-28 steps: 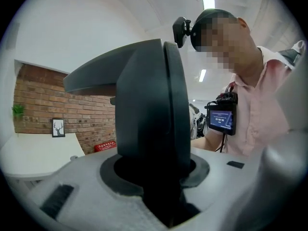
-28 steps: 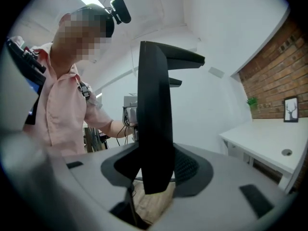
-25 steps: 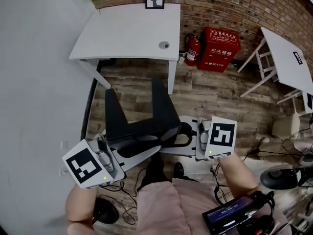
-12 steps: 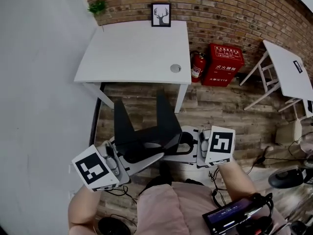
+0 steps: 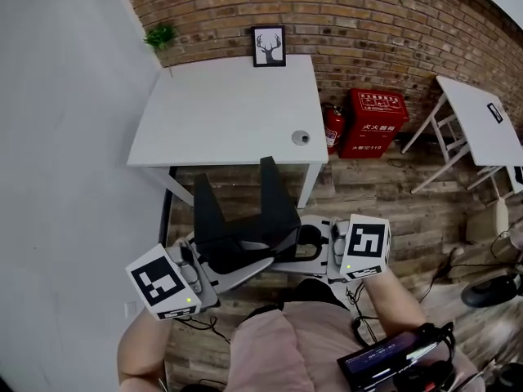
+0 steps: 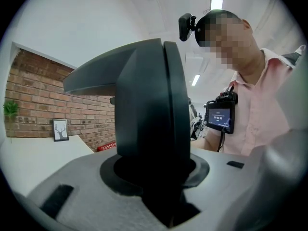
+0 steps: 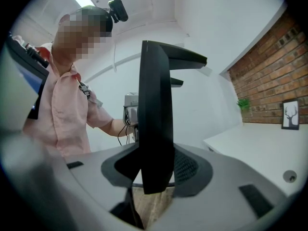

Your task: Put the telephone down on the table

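Observation:
The telephone (image 5: 245, 215), a black angular desk set, hangs in the air between my two grippers, in front of the white table (image 5: 221, 113). My left gripper (image 5: 233, 261) is shut on its left side, where the black body (image 6: 149, 114) fills the space between the jaws. On the opposite side my right gripper (image 5: 298, 247) is shut on it, clamping a thin upright black panel (image 7: 155, 129). The telephone sits just short of the table's near edge and does not touch the tabletop.
At the table's back edge stand a framed deer picture (image 5: 269, 46) and a small plant (image 5: 159, 35). A cable hole (image 5: 301, 137) sits near the front right corner. A fire extinguisher (image 5: 331, 129) and a red box (image 5: 373, 121) stand by the brick wall. Another white table (image 5: 478, 117) is at the right.
Both grippers have carried the telephone forward, toward the white table. The table's near edge now lies closer to the telephone in the head view. The grip looks unchanged.

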The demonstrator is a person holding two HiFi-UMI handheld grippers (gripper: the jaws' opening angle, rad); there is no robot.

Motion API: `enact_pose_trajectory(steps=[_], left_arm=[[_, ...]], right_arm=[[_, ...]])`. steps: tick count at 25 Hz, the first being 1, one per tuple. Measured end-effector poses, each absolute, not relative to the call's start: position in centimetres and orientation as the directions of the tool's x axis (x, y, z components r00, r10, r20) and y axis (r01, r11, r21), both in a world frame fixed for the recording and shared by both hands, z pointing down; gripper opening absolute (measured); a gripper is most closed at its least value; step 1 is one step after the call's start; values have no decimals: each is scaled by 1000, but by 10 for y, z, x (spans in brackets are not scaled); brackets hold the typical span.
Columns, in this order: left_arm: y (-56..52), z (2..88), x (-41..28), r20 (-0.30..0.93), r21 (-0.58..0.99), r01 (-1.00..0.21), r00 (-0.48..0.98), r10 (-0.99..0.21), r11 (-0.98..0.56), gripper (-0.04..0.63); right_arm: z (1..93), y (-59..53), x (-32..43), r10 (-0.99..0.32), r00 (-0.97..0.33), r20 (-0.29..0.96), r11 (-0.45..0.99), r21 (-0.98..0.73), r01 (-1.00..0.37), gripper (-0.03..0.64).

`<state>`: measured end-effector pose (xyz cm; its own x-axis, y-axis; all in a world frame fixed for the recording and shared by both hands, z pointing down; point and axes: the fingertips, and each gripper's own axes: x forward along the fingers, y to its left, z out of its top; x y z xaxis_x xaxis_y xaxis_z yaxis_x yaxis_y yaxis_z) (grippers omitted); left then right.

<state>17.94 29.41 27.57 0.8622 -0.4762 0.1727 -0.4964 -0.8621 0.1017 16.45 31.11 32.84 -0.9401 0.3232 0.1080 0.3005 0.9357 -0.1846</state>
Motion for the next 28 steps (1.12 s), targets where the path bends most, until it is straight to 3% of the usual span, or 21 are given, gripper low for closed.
enact_pose_trajectory(steps=[28], left_arm=[[107,327,67,212,267,-496,867,-452,-826,158]], right_arm=[[375,132,53,368,-925,96,887,-333,319,170]])
